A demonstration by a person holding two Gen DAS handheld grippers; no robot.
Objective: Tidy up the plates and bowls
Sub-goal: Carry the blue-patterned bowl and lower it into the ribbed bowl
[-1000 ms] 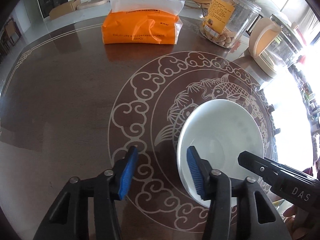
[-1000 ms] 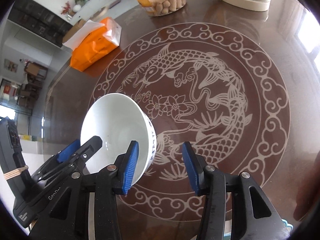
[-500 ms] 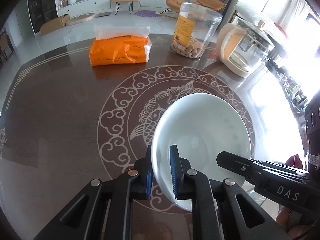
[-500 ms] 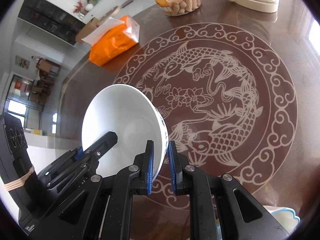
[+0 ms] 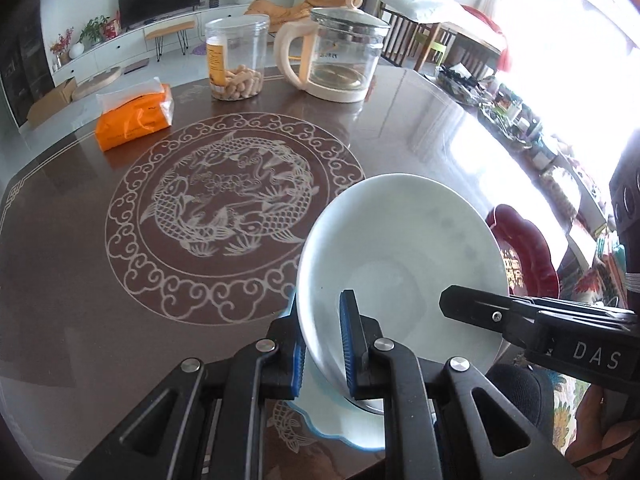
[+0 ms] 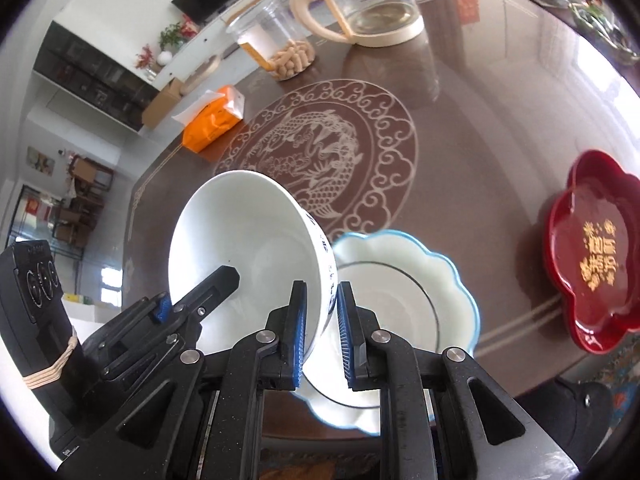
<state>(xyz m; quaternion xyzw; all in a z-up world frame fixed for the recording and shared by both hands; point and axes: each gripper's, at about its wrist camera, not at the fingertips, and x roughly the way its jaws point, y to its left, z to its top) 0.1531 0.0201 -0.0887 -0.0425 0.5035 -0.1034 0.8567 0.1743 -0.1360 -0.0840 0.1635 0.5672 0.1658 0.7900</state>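
Observation:
A white bowl [image 5: 400, 248] with blue marks on its outside hangs tilted above the table, held by both grippers. My left gripper [image 5: 322, 320] is shut on its left rim, one pad inside and one outside. My right gripper [image 6: 322, 312] is shut on the opposite rim, and in the left wrist view the right gripper [image 5: 452, 300] reaches in from the right. Under the bowl [image 6: 248, 256] lies a white scalloped plate with a blue edge [image 6: 400, 300], partly hidden by it. A red flower-shaped plate [image 6: 592, 252] sits further right. The left gripper [image 6: 192, 300] shows at lower left.
On the far side of the brown table [image 5: 80, 280] stand an orange tissue pack [image 5: 132, 118], a clear snack jar [image 5: 236, 64] and a glass kettle [image 5: 340, 64]. The blue-edged plate [image 5: 344, 420] and the red plate [image 5: 524, 252] lie near the table's front edge.
Both grippers closed on the bowl's rim, one on each side. They lifted it off the fish pattern and carried it toward the near edge, over the blue-edged plate.

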